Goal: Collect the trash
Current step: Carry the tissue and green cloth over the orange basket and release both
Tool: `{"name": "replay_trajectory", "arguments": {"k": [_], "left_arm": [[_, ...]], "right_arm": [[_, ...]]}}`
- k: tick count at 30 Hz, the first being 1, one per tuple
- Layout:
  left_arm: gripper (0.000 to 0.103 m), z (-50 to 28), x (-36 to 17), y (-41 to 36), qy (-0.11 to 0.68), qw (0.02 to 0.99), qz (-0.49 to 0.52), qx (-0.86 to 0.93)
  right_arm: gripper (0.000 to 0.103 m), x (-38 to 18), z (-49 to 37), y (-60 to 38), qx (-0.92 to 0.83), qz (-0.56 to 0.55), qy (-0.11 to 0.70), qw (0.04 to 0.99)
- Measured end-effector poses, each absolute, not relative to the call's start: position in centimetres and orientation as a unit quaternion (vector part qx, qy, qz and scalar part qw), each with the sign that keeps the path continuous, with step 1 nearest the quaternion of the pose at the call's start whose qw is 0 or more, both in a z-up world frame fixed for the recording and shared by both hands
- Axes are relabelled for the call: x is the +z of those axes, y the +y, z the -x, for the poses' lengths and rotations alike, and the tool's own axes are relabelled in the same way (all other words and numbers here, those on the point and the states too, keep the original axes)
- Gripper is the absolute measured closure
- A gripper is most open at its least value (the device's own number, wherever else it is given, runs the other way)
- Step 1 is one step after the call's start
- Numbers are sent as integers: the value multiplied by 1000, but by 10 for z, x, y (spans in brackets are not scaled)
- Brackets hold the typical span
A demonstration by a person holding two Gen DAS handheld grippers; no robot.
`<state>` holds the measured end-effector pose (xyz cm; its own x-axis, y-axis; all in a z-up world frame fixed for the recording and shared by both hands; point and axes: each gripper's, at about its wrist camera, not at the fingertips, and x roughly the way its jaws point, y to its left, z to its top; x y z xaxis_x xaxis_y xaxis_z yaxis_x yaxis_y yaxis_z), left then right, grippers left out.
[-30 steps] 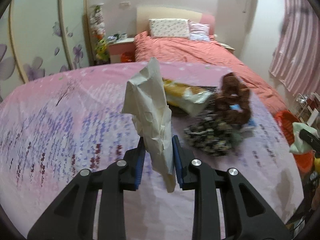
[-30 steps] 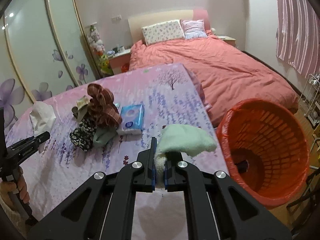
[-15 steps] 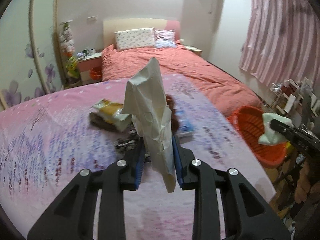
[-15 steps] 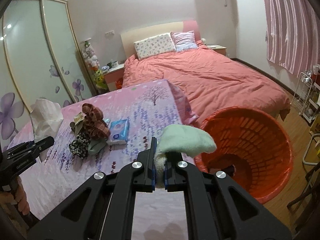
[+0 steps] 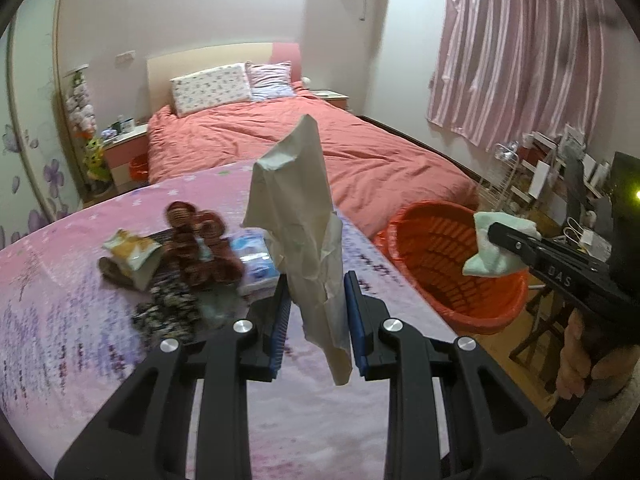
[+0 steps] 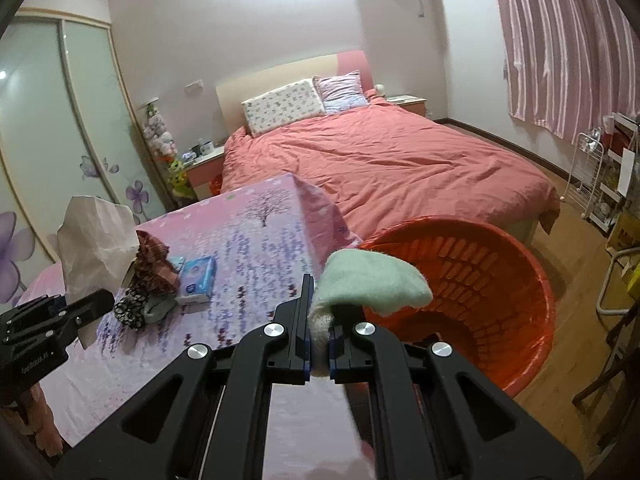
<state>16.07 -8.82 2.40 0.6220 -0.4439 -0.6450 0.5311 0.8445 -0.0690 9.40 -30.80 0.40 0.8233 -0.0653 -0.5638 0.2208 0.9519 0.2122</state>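
One crumpled paper (image 5: 298, 216), one green cloth (image 6: 368, 282), one basket (image 6: 532, 280)

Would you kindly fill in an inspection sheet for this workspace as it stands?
Surface: table under pink floral cloth.
Job's things: crumpled paper bag, green cloth, orange basket on floor beside table.
Clutter: brown knit item, tissue pack, snack wrapper, dark patterned fabric.
Grippers: left hand-held gripper shut on paper bag; right hand-held gripper shut on green cloth.
Cables: nothing seen.
Surroundings: bed, curtain, wardrobe.
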Motion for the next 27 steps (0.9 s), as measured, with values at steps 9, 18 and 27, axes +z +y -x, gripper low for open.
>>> {"name": "replay_trajectory", "arguments": {"k": [9,18,27], "left_arm": [[76,-165,15,-152,350,876,-71,-325],[76,-169,-4,-229,364,847,-93,-376],[50,-191,-39,-282,399,829,-113,-374]], "right_arm": [[97,-1,-96,-346,-109,-149,283,941],[97,-5,-104,-394,-139,-159,281,936],[85,-35,-128,-438,-116,-217,343,906]]}}
